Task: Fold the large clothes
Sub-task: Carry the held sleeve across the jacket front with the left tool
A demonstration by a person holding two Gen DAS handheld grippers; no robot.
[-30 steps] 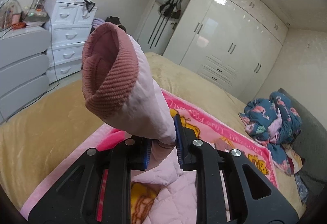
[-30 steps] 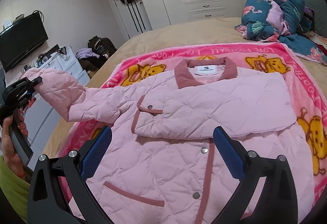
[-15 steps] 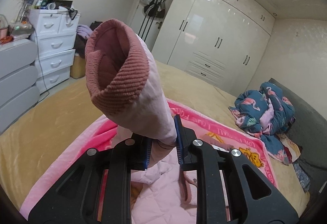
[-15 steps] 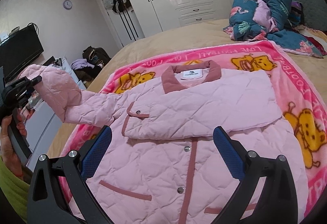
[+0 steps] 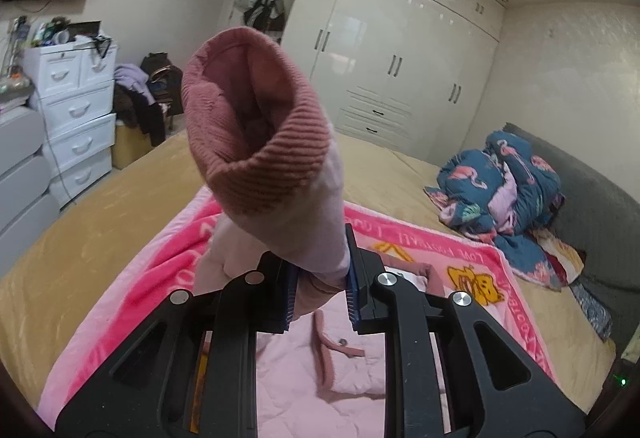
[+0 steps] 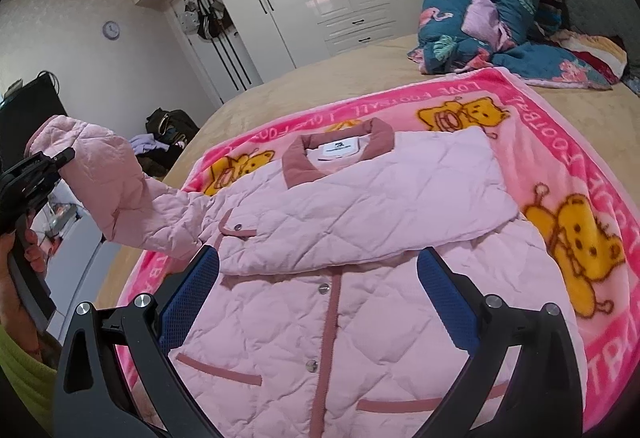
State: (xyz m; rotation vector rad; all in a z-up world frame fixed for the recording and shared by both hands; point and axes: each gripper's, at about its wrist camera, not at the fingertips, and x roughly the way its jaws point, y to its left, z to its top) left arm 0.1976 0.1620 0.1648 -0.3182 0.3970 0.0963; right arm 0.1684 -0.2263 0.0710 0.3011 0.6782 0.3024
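The left gripper (image 5: 320, 288) pinches the sleeve (image 6: 120, 194) of the pink jacket (image 6: 340, 278), lifted at the left. Only its own view shows the ribbed cuff (image 5: 256, 126). The right gripper (image 6: 318, 294), jaws spread, hovers empty over the jacket, which lies flat on the pink blanket (image 6: 560, 166).

A pale pink quilted jacket (image 6: 340, 238) is lying face up across the middle of the frame, one sleeve folded over its chest. Its other sleeve (image 6: 120, 190) is stretching to the left edge, raised off the bedding, its ribbed rose cuff (image 5: 256, 122) gaping open.
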